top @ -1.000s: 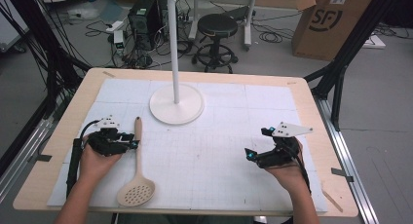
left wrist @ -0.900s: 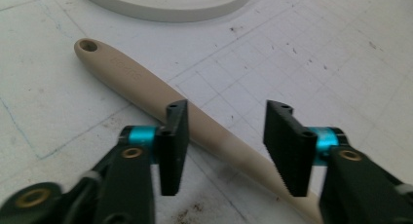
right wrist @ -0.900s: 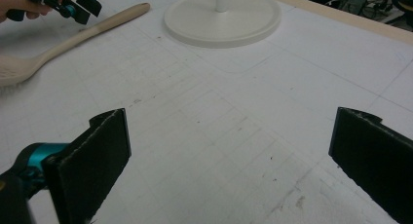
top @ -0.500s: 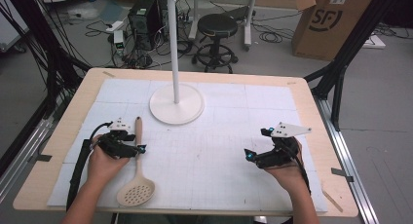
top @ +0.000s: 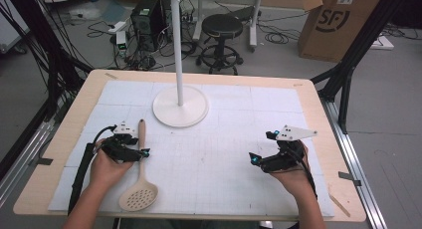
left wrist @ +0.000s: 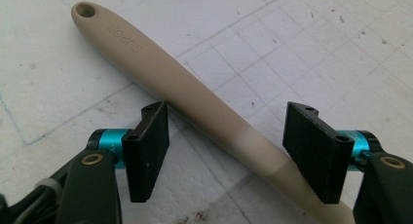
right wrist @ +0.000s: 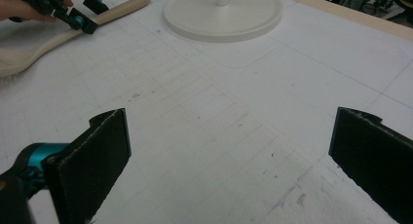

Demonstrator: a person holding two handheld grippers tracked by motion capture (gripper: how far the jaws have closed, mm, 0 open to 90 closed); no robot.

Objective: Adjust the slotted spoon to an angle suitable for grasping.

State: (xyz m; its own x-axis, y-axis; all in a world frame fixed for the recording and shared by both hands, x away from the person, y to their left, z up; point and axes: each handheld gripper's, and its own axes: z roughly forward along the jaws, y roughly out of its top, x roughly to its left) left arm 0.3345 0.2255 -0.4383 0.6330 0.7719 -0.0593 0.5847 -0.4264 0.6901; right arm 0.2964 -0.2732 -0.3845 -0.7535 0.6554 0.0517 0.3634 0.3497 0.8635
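Even, soft indoor light falls from above; the white mat on the counter (top: 224,154) reads bright without glare. In the high view shadows are faint and short, and the picture is slightly soft and grainy. The left gripper view is sharp on the spoon handle (left wrist: 195,102), with a soft shadow beneath it toward 7 o'clock. The right gripper view blurs its near jaws at 4 and 8 o'clock.

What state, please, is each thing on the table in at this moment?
Beige slotted plastic spoon: lying flat, handle between open jaws, ungripped.
Left hand-held gripper: open, straddling the spoon handle.
Right hand-held gripper: open, holding nothing.
White round-based hanging stand: upright.
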